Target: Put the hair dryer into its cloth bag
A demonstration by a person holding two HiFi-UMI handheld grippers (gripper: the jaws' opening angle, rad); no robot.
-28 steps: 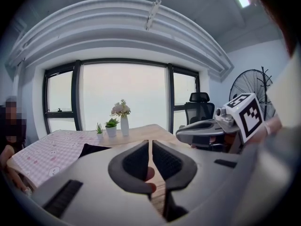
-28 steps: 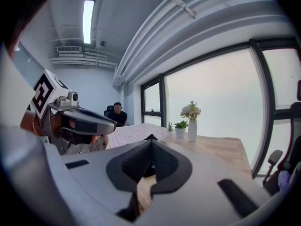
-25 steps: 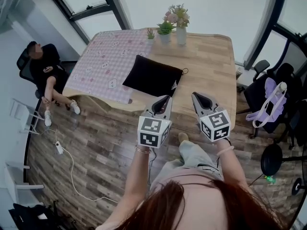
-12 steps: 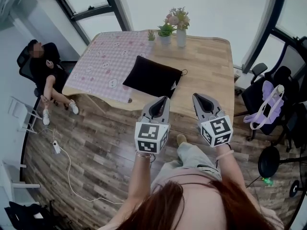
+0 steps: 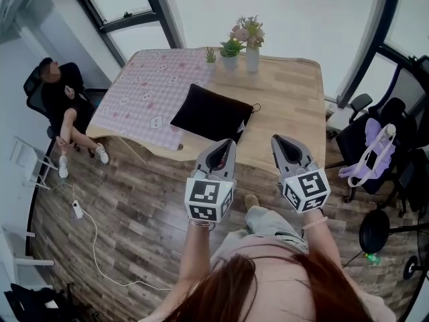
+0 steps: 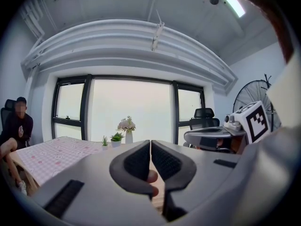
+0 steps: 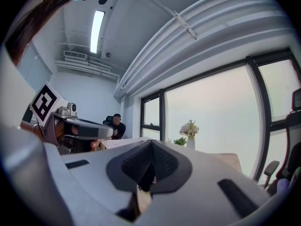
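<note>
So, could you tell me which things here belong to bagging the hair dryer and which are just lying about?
Job: black cloth bag; left tongs and right tongs, both shut, empty. Hair dryer not visible.
Lying about: pink tablecloth, flower vase, potted plant, purple bag.

The table (image 5: pixel 288 92) is pale wood, smooth and a little shiny. On the table lies my soft, matt black cloth bag (image 5: pixel 211 113). A thin pink cloth (image 5: pixel 144 89) covers the table's left part. My left gripper (image 6: pixel 150 144) and right gripper (image 7: pixel 150 144) are matt grey plastic with bumpy dark pads (image 6: pixel 138 163).
</note>
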